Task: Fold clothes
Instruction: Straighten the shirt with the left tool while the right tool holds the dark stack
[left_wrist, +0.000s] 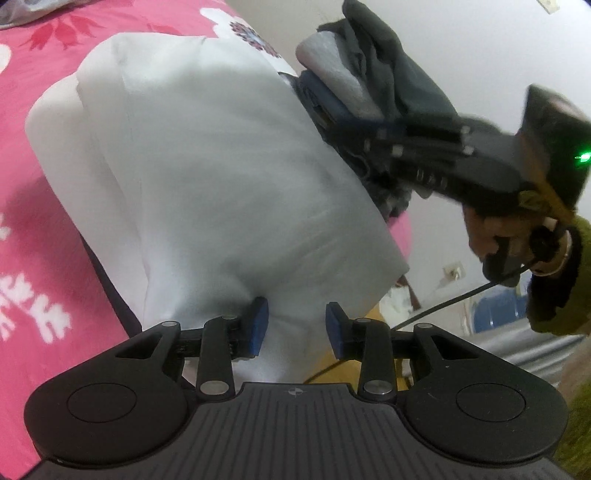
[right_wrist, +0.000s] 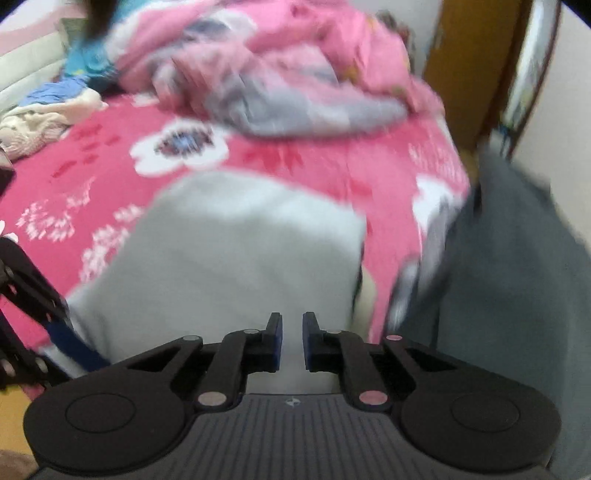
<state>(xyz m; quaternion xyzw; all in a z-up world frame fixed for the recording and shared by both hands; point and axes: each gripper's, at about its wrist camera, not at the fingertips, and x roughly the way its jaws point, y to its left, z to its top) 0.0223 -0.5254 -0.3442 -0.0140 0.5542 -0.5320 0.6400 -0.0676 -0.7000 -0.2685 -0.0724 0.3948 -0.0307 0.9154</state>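
Note:
A folded white garment (left_wrist: 221, 177) hangs just above the pink flowered bedsheet (left_wrist: 33, 206), its near corner past the bed's edge. My left gripper (left_wrist: 296, 326) is shut on the garment's near edge, and a thick fold fills the gap between its blue pads (left_wrist: 258, 325). At the right, a hand holds my right gripper (left_wrist: 364, 147) at the garment's far side. In the right wrist view, the right gripper (right_wrist: 292, 339) is shut on the same white garment (right_wrist: 229, 258), with only a narrow gap between the pads. The left gripper (right_wrist: 55, 325) grips the left edge.
A stack of folded clothes (left_wrist: 354, 85), dark grey, white and blue, sits on the bed just beyond the garment. A dark grey cloth (right_wrist: 509, 277) fills the right. A crumpled pink quilt (right_wrist: 288, 74) and loose clothes (right_wrist: 33, 125) lie at the back. A cable (left_wrist: 443, 302) trails below the hand.

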